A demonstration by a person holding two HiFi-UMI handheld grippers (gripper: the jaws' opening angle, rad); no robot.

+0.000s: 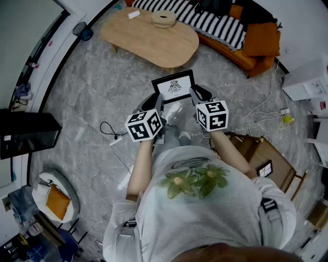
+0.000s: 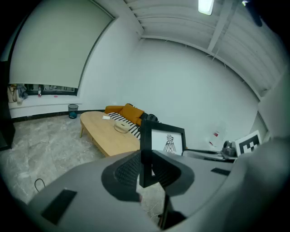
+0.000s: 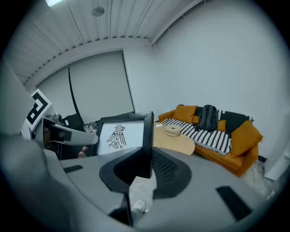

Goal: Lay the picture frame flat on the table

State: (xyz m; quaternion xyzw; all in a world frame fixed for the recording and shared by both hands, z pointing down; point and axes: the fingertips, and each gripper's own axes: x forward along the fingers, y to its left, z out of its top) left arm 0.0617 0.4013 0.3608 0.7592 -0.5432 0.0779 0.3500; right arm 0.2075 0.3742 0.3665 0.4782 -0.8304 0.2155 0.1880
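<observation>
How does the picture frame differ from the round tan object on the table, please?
The picture frame is black and rectangular; the round tan object is circular. The picture frame is held roughly upright in the air, left gripper and right gripper shut on its sides; the round tan object lies on the table.

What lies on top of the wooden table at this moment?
A round tan object and a small white item lie on the wooden table. The head view shows its whole top, and nothing covers any part of it.
</observation>
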